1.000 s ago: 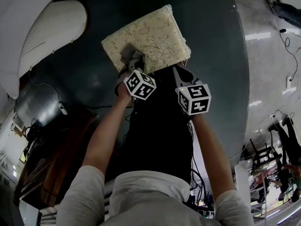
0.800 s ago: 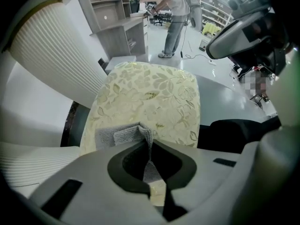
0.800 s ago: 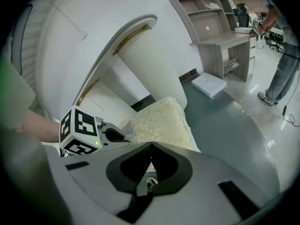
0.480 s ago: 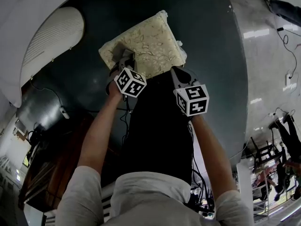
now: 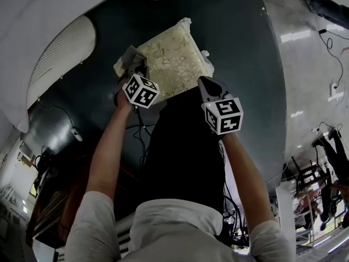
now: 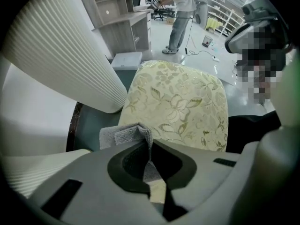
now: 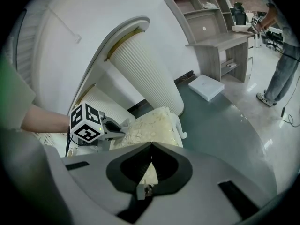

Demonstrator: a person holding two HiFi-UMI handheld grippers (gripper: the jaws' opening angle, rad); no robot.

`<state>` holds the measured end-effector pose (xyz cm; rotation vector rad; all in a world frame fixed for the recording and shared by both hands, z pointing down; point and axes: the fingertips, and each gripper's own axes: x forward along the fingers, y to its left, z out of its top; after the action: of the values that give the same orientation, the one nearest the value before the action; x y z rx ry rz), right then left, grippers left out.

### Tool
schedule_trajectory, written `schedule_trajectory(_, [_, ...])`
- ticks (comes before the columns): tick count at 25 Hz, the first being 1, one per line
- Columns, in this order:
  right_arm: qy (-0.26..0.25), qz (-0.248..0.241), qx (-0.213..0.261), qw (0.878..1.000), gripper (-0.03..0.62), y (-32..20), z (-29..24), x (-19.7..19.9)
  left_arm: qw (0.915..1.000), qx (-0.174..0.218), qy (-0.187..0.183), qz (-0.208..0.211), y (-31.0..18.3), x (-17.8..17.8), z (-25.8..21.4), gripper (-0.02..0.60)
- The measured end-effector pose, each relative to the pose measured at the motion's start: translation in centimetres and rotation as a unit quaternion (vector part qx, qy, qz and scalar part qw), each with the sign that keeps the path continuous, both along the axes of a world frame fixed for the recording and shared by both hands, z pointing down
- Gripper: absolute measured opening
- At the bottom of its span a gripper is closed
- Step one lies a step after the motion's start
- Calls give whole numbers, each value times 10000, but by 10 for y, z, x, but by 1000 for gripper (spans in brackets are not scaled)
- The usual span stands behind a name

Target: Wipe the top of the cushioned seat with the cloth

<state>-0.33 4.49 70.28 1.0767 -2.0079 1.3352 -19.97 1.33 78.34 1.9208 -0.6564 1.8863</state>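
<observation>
Since 1 second ago the left gripper (image 5: 132,72) has slid from the middle of the seat's near edge out to its near left corner, taking the cloth (image 6: 125,135) with it. That cloth is a small grey rag, soft and light, bunched into a fold and pinched between the left fingers. It sits at the corner of the cushioned seat (image 6: 178,97) and seems to reach partly past the edge. It looks limp enough to crumple or slip off the rim, so a flat, pressed stroke would likely serve better than dragging it by 1 fold. The seat top is padded, cream with a leaf pattern, and probably gives under pressure; most of it lies open ahead and to the right. The right gripper (image 7: 150,159) hangs near the seat's near right corner, fingers pressed together on nothing. A ribbed white column (image 6: 61,55) stands just beside the left edge and limits swing there, while the dark floor (image 5: 245,48) beyond is open.
</observation>
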Motion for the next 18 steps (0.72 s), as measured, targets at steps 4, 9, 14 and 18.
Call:
schedule_trajectory(4, [-19, -136, -17, 9999, 9, -9, 0, -4, 10000, -39, -27, -45, -16, -4, 3, 26])
schedule_trajectory(9, [-44, -198, 59, 9998, 9, -29, -3, -4, 9996, -107, -38, -241, -26, -11, 3, 26])
schedule_trajectory(14, [-24, -127, 87, 9999, 9, -42, -2, 8, 9998, -156, -92, -87, -27, -7, 3, 26])
schedule_trajectory(18, [-41, -147, 45, 9999, 9, -43, 1, 9, 9999, -57, -98, -38, -36, -3, 2, 26])
